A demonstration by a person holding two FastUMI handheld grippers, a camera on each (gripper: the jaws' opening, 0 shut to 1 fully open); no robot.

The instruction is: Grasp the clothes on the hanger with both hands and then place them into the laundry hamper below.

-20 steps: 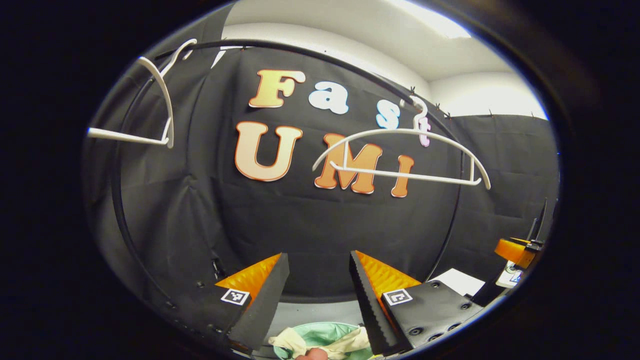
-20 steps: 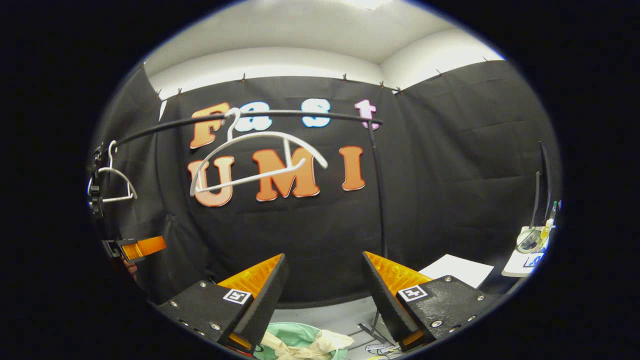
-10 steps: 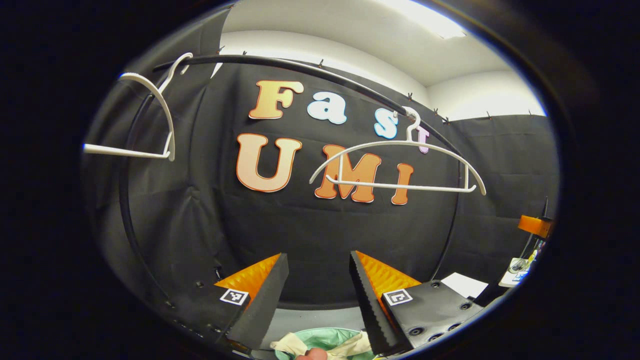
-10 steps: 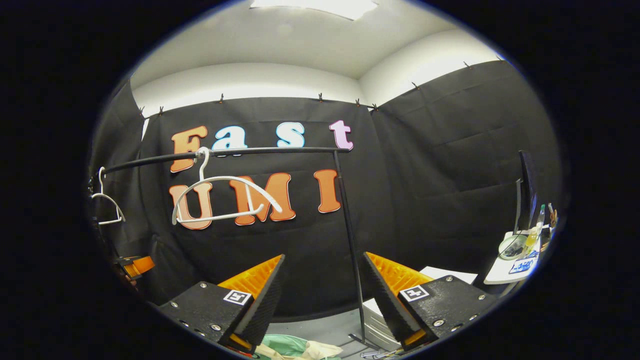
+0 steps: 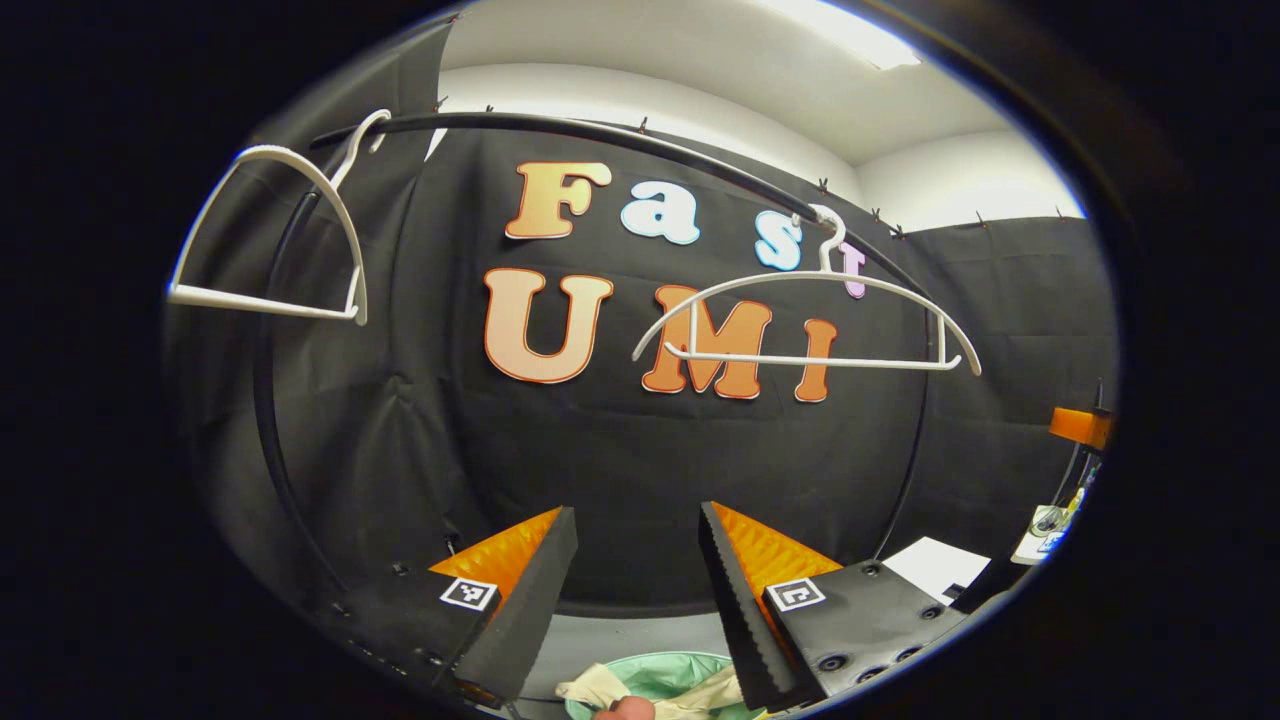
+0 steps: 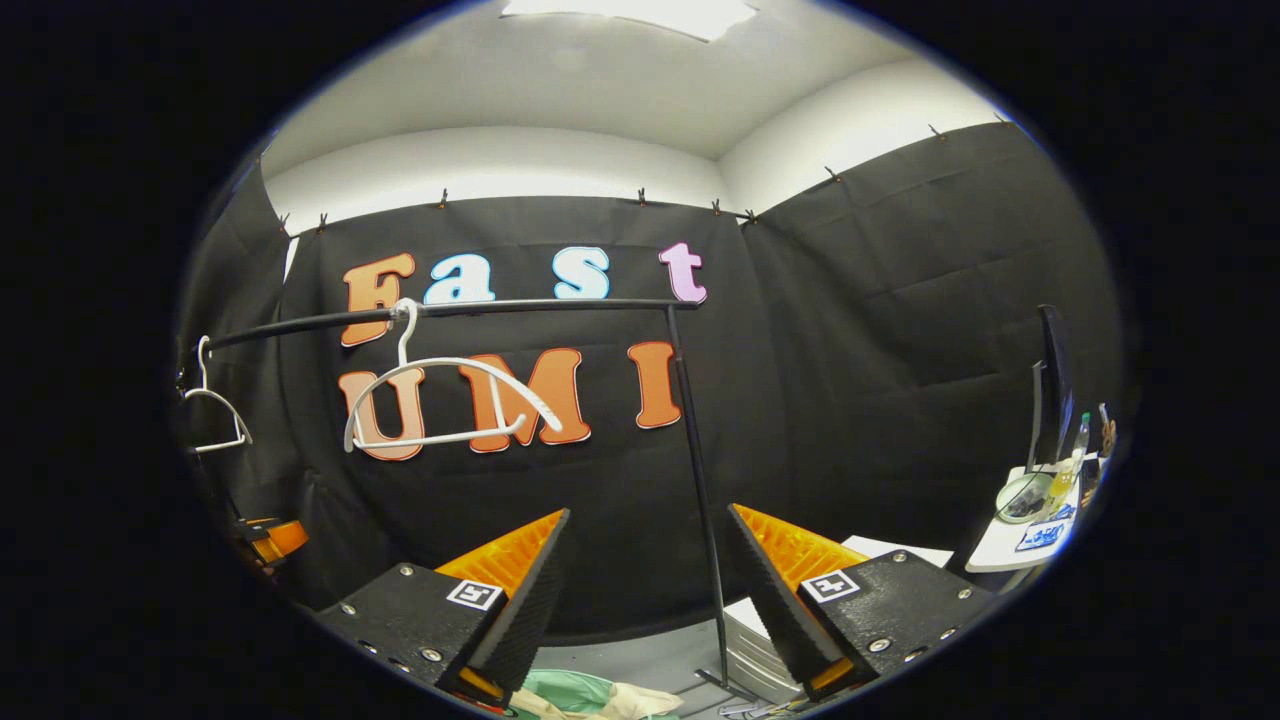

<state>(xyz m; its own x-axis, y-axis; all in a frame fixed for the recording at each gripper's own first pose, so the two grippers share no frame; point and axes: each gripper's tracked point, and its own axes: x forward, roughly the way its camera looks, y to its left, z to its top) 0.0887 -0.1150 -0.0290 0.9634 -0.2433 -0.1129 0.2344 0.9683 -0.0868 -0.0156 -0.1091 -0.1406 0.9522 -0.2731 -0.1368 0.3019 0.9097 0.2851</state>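
The left gripper (image 5: 632,590) and right gripper (image 6: 645,595) are being held with fingers spread, nothing gripped. Cream clothes (image 5: 655,688) are lying in the green hamper (image 5: 650,672) below them; bare white hangers (image 5: 806,325) are hanging ahead.

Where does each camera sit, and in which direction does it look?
Left gripper view: rides the left gripper, facing the rail, two bare hangers; own open fingers below.
Right gripper view: rides the right gripper, facing the same rail from farther right; own open fingers.
Both share the hamper holding clothes.
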